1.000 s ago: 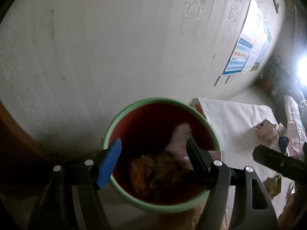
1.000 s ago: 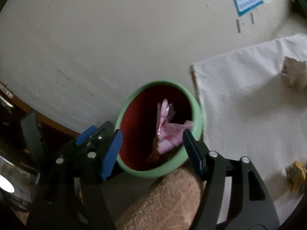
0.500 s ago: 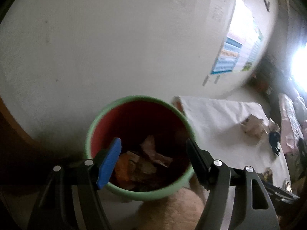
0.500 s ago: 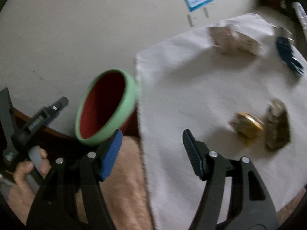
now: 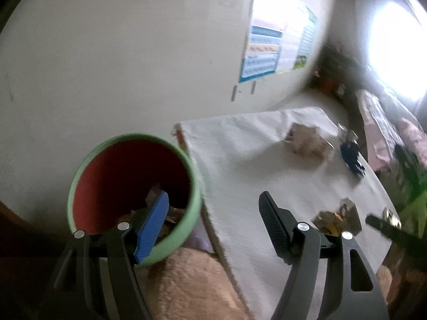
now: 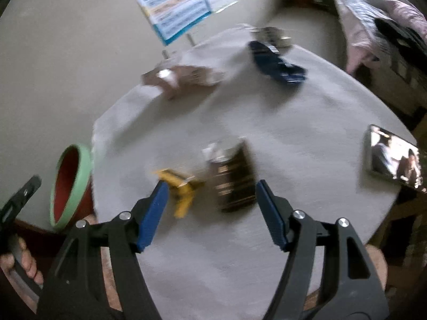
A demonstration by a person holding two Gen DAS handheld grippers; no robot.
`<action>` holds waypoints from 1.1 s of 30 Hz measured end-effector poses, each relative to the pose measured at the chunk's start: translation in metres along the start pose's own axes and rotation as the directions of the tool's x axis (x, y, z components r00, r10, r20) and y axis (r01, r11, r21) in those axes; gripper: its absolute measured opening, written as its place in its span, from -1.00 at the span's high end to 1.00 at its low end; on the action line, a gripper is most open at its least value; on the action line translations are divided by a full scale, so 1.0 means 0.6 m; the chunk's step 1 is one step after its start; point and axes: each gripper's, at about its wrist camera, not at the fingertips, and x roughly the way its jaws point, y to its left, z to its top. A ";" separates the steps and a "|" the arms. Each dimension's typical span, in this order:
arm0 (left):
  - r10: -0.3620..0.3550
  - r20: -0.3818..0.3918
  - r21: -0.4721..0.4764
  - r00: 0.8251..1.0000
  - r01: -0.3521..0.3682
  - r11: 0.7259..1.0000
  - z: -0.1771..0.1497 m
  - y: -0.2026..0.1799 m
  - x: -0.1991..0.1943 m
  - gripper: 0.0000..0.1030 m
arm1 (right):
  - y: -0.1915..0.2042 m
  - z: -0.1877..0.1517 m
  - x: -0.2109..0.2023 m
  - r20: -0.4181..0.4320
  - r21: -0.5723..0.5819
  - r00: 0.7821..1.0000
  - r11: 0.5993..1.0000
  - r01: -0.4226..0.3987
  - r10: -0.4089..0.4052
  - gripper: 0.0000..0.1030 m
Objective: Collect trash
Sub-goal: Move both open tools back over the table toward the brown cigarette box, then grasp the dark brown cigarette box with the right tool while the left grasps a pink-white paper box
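Note:
A green-rimmed bin with a red inside (image 5: 128, 176) stands left of the cloth-covered table (image 5: 240, 165) and holds several wrappers. It also shows in the right wrist view (image 6: 70, 184). My left gripper (image 5: 213, 218) is open and empty over the table's left edge. My right gripper (image 6: 210, 208) is open and empty above a yellow wrapper (image 6: 181, 189) and a dark brown wrapper (image 6: 234, 178). A crumpled beige wrapper (image 6: 184, 77) and a blue wrapper (image 6: 275, 64) lie farther back. The frames are blurred.
A phone with a lit screen (image 6: 392, 157) lies at the table's right edge. A poster (image 6: 178, 2) hangs on the wall behind. A brown cushion (image 5: 192, 285) sits below the bin. Bedding (image 6: 373, 13) lies at the far right.
Both grippers have swung right, away from the bin and over the table. The pink wrapper seen at the right gripper's jaws a second ago has dropped into the bin.

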 end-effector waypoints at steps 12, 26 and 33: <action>-0.119 -0.087 0.079 0.989 0.126 0.989 -0.019 -0.092 0.008 -0.30 | -0.010 0.007 0.092 -0.110 -0.010 0.994 1.000 0.013 -0.014 -0.18; -0.209 -0.117 0.109 0.971 0.222 0.969 0.043 -0.234 0.087 -0.30 | -0.066 -0.023 0.022 -0.005 0.081 0.999 0.996 -0.035 0.035 0.13; -0.139 -0.041 0.120 0.989 0.143 0.982 0.159 -0.286 0.169 -0.30 | -0.085 -0.041 0.021 -0.002 0.093 0.999 0.995 -0.041 0.041 0.13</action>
